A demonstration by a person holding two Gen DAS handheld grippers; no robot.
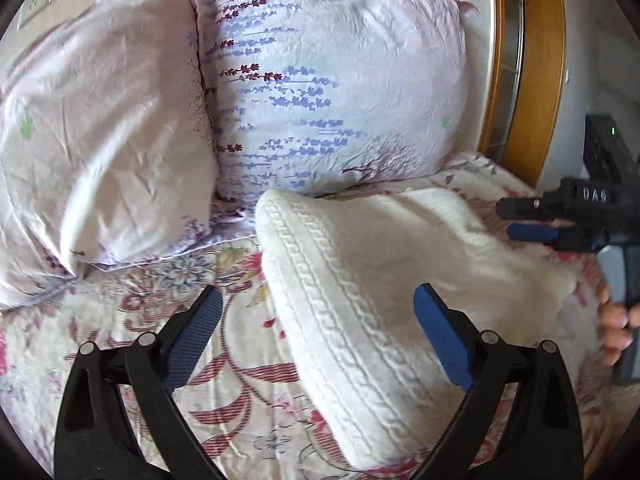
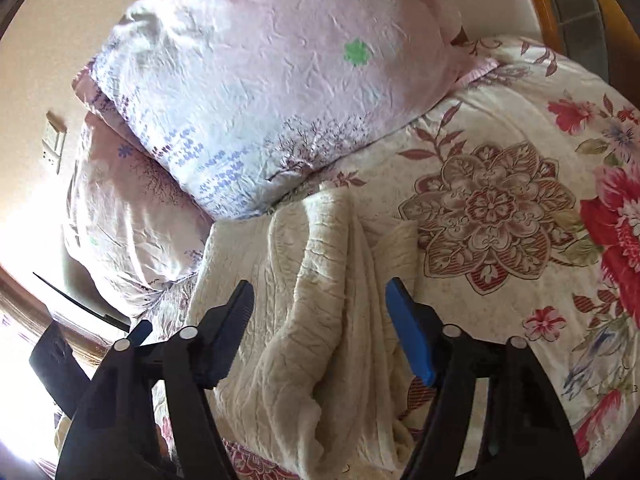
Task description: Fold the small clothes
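A cream cable-knit garment [image 1: 360, 280] lies on the flowered bedspread [image 1: 224, 360] just below the pillows. In the right wrist view it [image 2: 320, 300] lies bunched in long folds. My left gripper [image 1: 318, 300] is open and empty, its jaws spread over the garment's left edge. My right gripper [image 2: 320, 292] is open and empty, its jaws on either side of the raised fold. The right gripper also shows at the right edge of the left wrist view [image 1: 520, 220], beside the garment's far right part.
Two pink and lavender pillows [image 1: 320, 80] [image 1: 100, 140] lean at the head of the bed, close behind the garment. A wooden headboard [image 1: 536, 60] stands at the back right. The flowered bedspread [image 2: 500, 208] stretches right of the garment. A wall switch [image 2: 54, 140] is far left.
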